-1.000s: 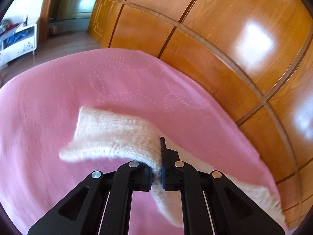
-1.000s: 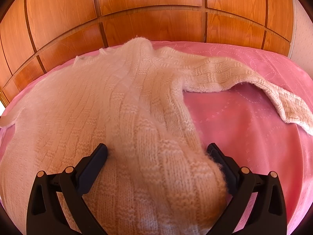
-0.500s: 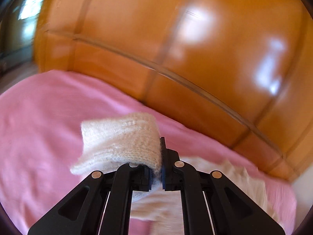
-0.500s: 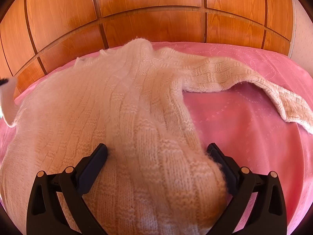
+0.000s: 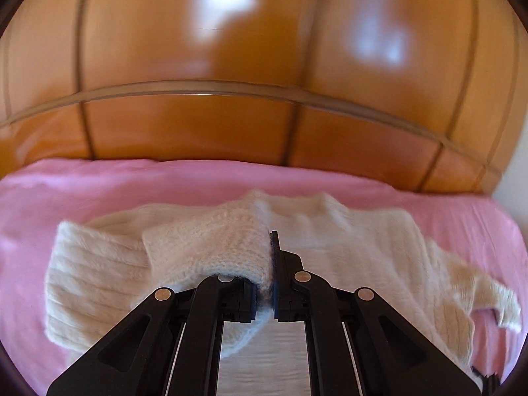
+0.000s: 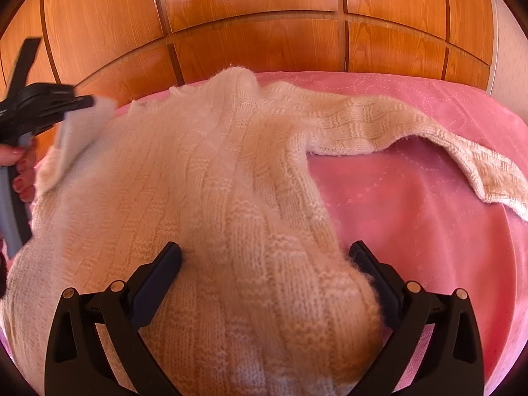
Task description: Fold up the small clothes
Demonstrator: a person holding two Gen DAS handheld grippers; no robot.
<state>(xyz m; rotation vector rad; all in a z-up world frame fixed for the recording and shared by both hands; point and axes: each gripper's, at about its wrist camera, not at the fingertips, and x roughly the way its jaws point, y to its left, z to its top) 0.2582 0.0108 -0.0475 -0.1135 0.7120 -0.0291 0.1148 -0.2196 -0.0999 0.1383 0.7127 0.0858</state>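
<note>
A cream knitted sweater [image 6: 204,178] lies spread on a pink bed cover [image 6: 412,217]. My left gripper [image 5: 271,247] is shut on the sweater's left sleeve [image 5: 211,241] and holds it lifted over the sweater body [image 5: 356,241]. In the right wrist view the left gripper [image 6: 79,104] shows at the far left with the sleeve cuff hanging from it. My right gripper [image 6: 264,257] is open, its jaws wide apart either side of a raised hump of the sweater's lower part. The right sleeve [image 6: 412,132] lies stretched out to the right on the cover.
A glossy wooden headboard [image 6: 264,26] stands along the far side of the bed. A hand with red nails [image 6: 19,178] holds the left gripper's handle at the left edge. A pale wall [image 6: 508,66] shows at the far right.
My left gripper has swung right with the sleeve, carrying it from beside the bed's open side to over the sweater body. The right gripper has stayed still and open.
</note>
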